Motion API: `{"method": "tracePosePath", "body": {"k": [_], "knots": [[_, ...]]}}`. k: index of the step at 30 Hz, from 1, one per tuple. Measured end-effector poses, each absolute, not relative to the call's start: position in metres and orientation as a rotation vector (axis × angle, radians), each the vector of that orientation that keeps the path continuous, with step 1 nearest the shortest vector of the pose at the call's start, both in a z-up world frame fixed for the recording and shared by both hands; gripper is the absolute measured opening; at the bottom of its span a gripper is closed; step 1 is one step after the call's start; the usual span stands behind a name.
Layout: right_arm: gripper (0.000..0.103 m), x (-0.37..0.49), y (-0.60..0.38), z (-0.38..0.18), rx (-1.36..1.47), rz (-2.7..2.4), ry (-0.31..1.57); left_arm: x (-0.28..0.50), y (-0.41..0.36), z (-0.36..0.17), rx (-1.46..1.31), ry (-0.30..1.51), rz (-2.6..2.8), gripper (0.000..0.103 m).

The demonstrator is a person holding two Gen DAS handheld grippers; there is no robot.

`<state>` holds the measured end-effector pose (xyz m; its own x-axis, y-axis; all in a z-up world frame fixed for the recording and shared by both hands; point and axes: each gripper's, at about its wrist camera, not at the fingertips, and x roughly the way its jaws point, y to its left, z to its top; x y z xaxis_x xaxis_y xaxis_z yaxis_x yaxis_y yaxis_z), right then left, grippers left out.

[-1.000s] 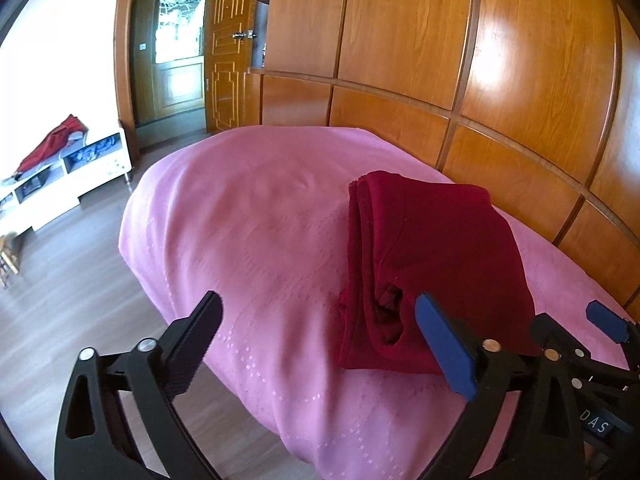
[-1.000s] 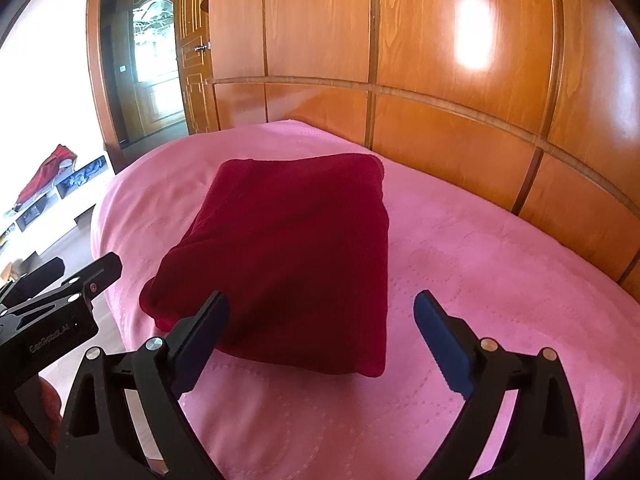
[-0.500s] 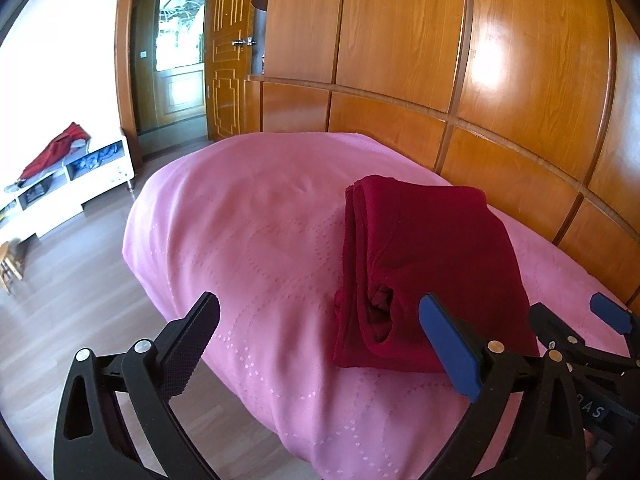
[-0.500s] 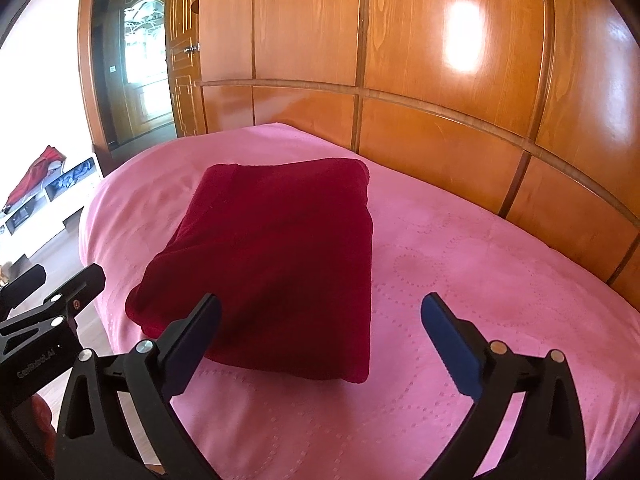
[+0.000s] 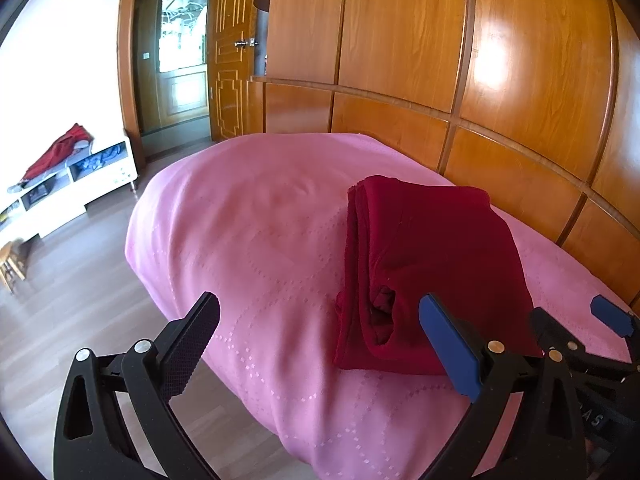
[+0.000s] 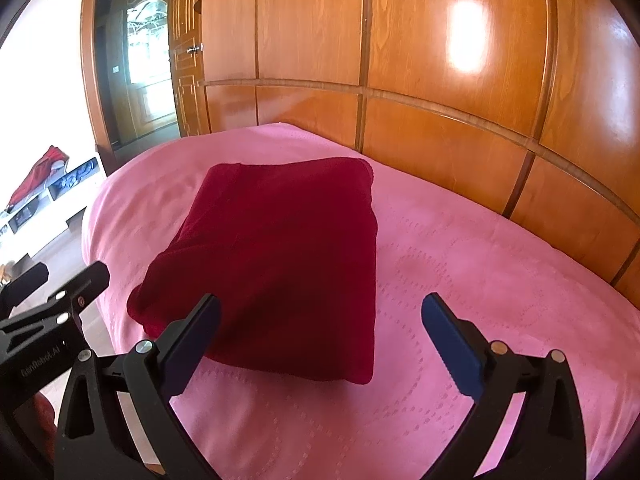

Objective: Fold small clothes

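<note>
One folded red garment (image 6: pixel 276 264) sits centre frame on your pink bed (image 6: pixel 460 280), long axis running near-to-far toward the wood panels; both your left gripper (image 5: pixel 316 336) and right gripper (image 6: pixel 320 332) spread wide, holding nothing

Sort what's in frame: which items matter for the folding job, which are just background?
Job:
- folded dark red garment, lying on the bed
- pink bedspread, the work surface
- left gripper, open, holding nothing
- right gripper, open, holding nothing

Lying about:
- red cloth on the white low shelf unit
- wooden wall panels
- open door
</note>
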<state>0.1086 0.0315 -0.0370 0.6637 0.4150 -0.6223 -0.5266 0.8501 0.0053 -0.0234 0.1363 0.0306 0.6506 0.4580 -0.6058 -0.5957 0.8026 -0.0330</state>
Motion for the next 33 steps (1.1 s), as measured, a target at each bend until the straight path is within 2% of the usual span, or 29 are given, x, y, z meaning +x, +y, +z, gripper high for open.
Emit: {"method": "tracePosePath", "body": {"k": [33], "knots": [[0.1,0.1059,0.0306,-0.0342,-0.162,0.563,0.65,-0.03,0.1344,0.0332,-0.25,0.61,0.628,0.099]]}}
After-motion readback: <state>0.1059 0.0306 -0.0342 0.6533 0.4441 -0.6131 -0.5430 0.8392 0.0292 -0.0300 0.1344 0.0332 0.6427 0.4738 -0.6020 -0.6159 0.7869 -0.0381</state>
